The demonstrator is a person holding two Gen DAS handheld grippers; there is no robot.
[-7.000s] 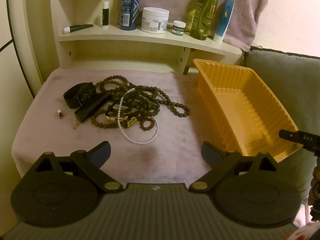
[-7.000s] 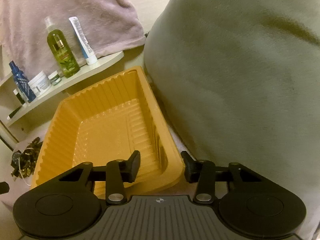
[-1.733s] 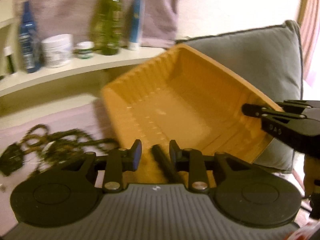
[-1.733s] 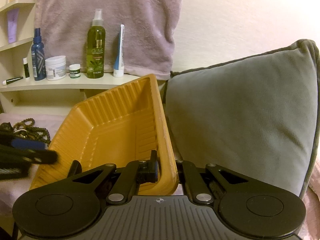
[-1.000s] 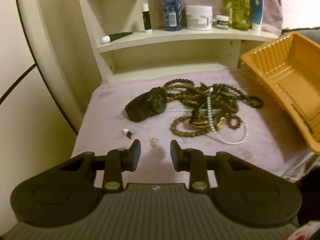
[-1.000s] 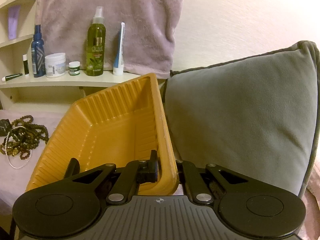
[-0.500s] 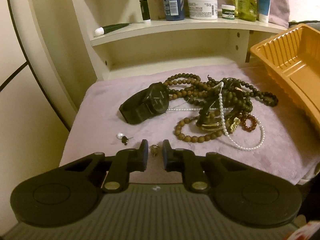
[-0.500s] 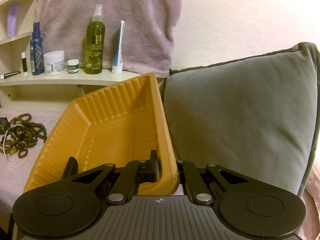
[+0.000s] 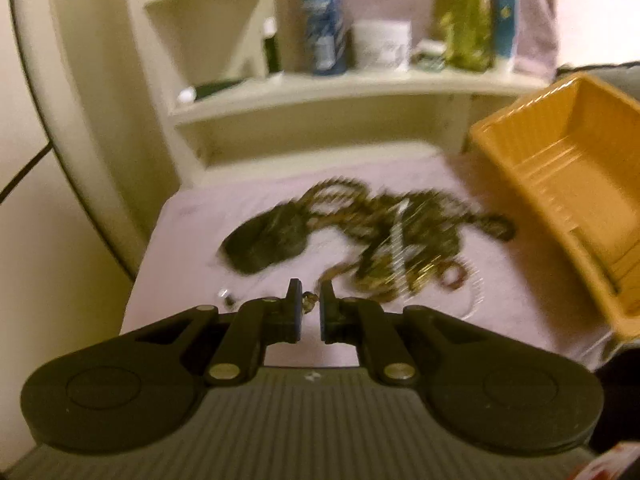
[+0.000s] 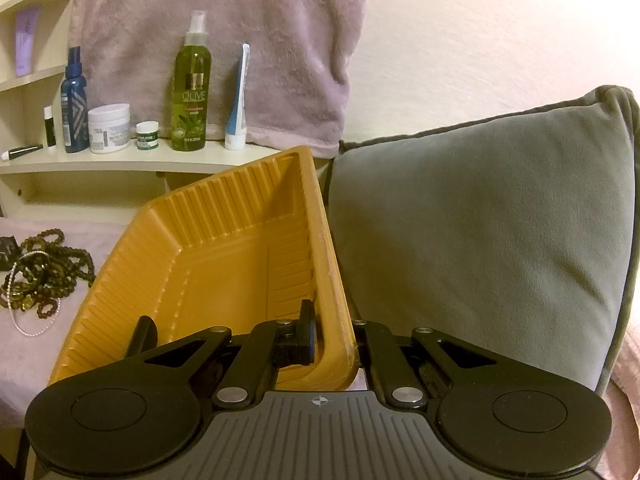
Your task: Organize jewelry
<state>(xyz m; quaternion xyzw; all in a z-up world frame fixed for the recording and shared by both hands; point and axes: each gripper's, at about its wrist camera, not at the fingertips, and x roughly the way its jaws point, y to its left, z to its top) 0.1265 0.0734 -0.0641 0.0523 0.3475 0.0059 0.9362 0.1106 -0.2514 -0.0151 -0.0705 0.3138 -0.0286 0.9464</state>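
Left wrist view: the left hand-held gripper (image 9: pixel 310 304) has its jaws drawn nearly together on a small glinting earring-like trinket (image 9: pixel 308 303), which sits between the pads; blur hides whether it is truly pinched. Just left of it lie two more tiny studs (image 9: pixel 226 297) on the mauve plush cloth (image 9: pixel 192 240). Ahead, near the fingertips, is the tangle of brown wooden bead strands with a white pearl string (image 9: pixel 404 236), and the black wristwatch (image 9: pixel 264 236) touches its left edge. The ribbed orange plastic tray (image 9: pixel 560 184) stands well to the right, its long axis running away from the camera. So the carry goes rightward, and the left hand is the nearer one. The right hand-held gripper (image 10: pixel 332 336) is clamped on the tray's near corner, one finger inside the wall and one outside, with the grey velvet cushion (image 10: pixel 480 240) beside it.
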